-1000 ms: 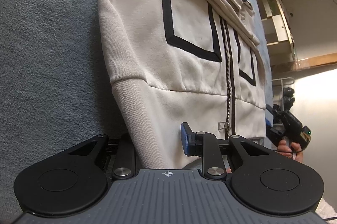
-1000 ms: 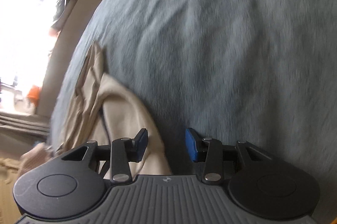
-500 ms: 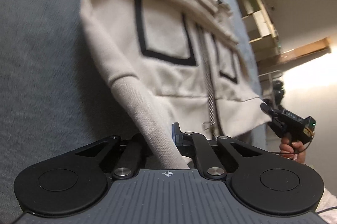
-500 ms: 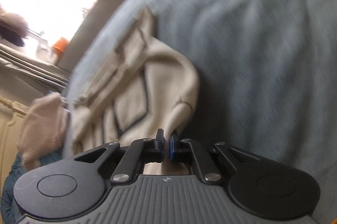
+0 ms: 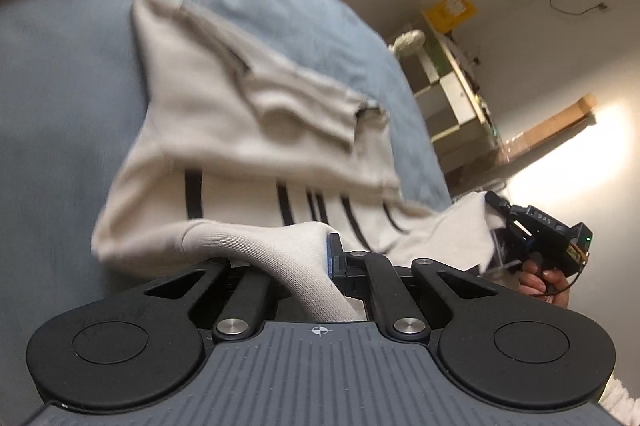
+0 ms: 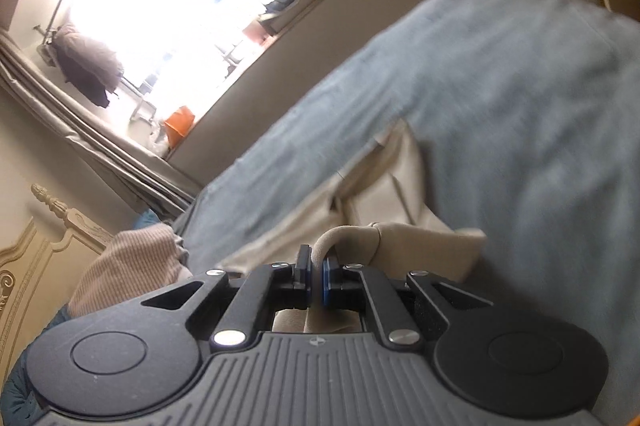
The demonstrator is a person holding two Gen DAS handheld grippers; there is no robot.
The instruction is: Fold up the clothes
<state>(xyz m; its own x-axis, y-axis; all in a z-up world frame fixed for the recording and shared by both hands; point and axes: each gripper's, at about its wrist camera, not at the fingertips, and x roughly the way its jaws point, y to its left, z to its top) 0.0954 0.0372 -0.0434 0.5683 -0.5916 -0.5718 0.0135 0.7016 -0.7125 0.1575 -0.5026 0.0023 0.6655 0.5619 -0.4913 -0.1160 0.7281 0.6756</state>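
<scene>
"DAS" on the right claw [image 5: 516, 226].

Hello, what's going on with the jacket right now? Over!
Left hand-held gripper shut on jacket hem. Right hand-held gripper shut on other hem corner. Hem raised above blue bed. Nothing blocking.

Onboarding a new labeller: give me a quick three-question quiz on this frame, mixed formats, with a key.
1. True or false: the right gripper has its jaws closed on a fold of the cream zip jacket.
2. Multiple choice: what does the left gripper hold? A) the jacket's ribbed hem B) the striped pillow C) nothing
3. Fill in: the jacket's bottom edge is raised off the ____ bedspread.

Key: 1 true; 2 A; 3 blue. The right gripper also shows in the left wrist view, pulling up the jacket's far corner, with a hand on its grip.
</scene>
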